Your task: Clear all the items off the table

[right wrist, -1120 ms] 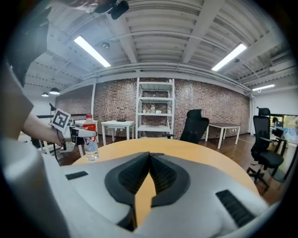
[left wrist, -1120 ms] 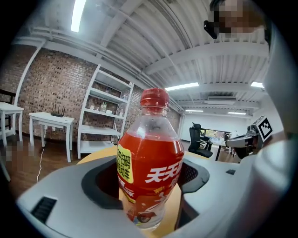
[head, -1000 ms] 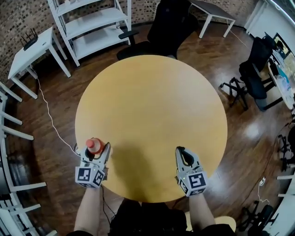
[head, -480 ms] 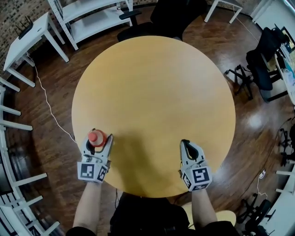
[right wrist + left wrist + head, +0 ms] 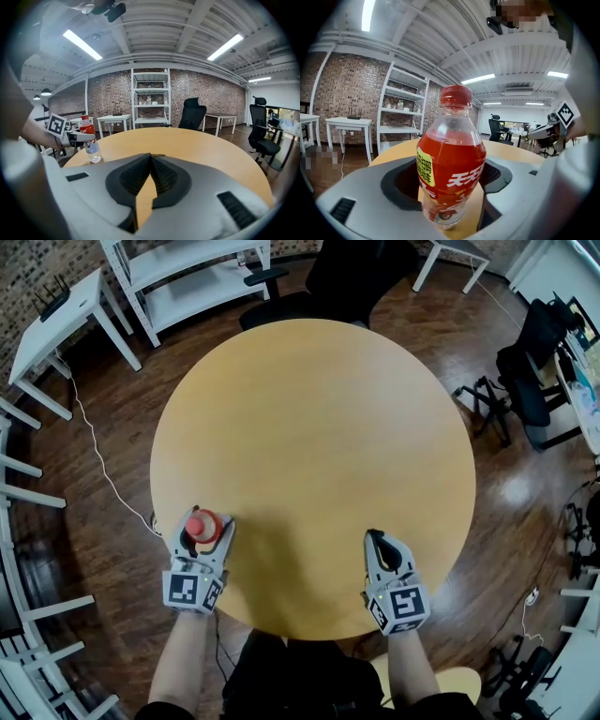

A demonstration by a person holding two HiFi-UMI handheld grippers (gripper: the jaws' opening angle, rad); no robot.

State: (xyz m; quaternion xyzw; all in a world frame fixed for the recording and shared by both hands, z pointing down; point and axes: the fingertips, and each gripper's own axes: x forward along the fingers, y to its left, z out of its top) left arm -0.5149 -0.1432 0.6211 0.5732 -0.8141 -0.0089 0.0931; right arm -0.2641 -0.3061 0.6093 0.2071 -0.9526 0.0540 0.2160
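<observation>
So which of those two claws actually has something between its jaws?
The left gripper: a red-capped drink bottle stands between its spread jaws. The right gripper has its jaws shut together with nothing between them.

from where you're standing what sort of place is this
Probably an office or lab workspace: a brick wall behind white shelving, black office chairs, and a round wooden table on a wood floor.
</observation>
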